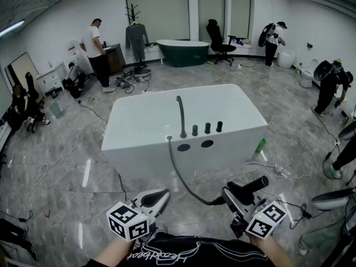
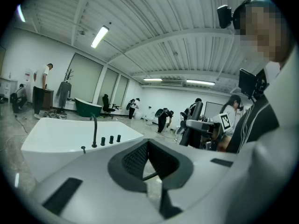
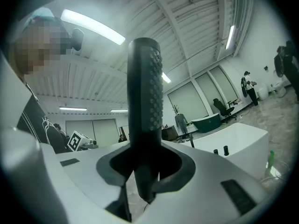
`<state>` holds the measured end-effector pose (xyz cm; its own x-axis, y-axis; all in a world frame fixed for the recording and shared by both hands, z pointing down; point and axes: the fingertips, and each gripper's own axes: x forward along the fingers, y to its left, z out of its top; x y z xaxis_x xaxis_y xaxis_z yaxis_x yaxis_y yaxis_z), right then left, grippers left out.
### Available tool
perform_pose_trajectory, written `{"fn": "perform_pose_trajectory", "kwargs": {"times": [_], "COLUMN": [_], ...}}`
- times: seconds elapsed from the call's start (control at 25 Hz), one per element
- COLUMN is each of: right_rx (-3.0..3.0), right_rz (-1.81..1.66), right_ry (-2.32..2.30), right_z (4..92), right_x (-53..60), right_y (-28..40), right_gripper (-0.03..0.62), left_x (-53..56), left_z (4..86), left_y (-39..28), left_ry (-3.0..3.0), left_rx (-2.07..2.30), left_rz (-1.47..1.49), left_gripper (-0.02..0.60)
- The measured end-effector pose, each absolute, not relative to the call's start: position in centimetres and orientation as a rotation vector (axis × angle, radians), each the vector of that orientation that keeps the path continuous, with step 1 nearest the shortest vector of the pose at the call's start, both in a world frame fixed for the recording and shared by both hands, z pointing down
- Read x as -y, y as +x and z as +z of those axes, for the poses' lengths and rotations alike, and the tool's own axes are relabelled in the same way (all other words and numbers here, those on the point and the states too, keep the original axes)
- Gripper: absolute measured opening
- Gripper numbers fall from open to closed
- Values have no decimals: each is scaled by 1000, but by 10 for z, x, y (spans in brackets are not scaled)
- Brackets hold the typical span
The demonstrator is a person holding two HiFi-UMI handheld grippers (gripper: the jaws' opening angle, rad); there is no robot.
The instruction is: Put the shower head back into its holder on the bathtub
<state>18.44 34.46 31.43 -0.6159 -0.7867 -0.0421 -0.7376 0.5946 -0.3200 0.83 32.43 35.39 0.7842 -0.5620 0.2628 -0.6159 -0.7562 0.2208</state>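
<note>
the shower head (image 1: 253, 184) is gripped by the right gripper (image 1: 236, 196), well off the tub (image 1: 146, 156), the left gripper (image 1: 160, 197) being closed on nothing; it is yet to be carried to the holder (image 1: 169, 138) and lined up.

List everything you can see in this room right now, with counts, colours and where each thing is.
bathtub: one, white, middle of the floor
spout: one, black, on its near rim
knobs: three, black, right of the spout
hose: one, dark grey, from the rim to the shower head
shower head: one, black, held in front of the tub
second bathtub: one, dark green, by the far wall
office chair: one, black, right of it
bottle: one, green, floor at the white tub's right corner
people: several, around the room's edges
left claw: white, shut, empty
right claw: white, closed on the shower head
</note>
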Motion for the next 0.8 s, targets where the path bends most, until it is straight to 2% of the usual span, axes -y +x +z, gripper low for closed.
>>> {"fn": "perform_pose_trajectory", "kwargs": {"times": [0.8], "right_rx": [-2600], "right_rz": [-469], "right_ry": [-1210], "right_z": [315], "right_x": [-327], "right_y": [184], "right_gripper": [107], "left_x": [-318], "left_z": [377], "left_y": [1], "left_ry": [2634], "left_rx": [884], "left_rz": [306], "left_gripper": [8]}}
